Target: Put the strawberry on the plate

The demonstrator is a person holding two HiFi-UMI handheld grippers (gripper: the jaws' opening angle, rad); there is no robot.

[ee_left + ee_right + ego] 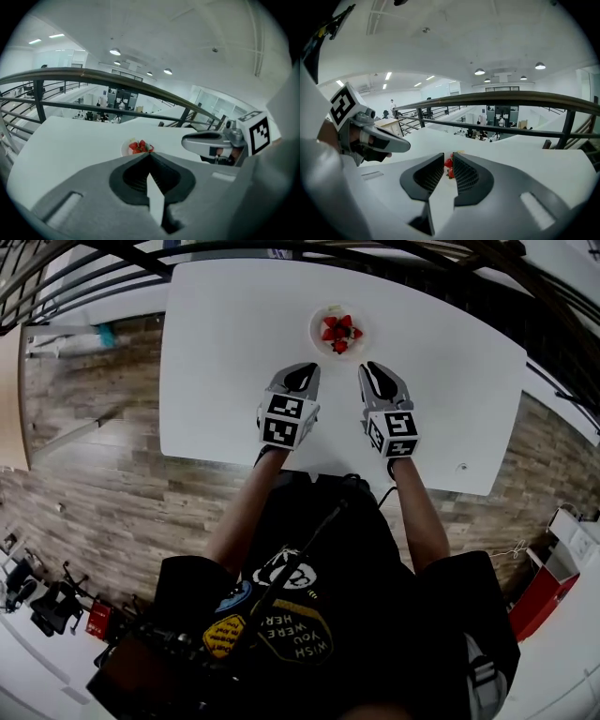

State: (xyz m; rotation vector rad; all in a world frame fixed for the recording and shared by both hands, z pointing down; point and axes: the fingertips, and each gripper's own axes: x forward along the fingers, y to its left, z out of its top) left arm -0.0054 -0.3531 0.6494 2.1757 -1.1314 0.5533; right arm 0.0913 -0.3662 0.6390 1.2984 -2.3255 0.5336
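Several red strawberries (338,332) lie heaped on a small white plate (316,331) at the far middle of the white table (216,362). Just short of the plate my left gripper (306,367) hovers, jaws closed tip to tip and empty; the left gripper view shows the strawberries (140,146) just beyond its tips (149,155). To the right of it is my right gripper (371,367), its jaws a narrow gap apart with nothing between them. Through that gap in the right gripper view (448,158) the strawberries (449,164) show farther off.
A dark metal railing (281,251) runs behind the table's far edge. Wooden floor (94,427) lies to the left and below the near edge. A small round fitting (461,467) sits near the table's front right corner. The person's body stands close against the near edge.
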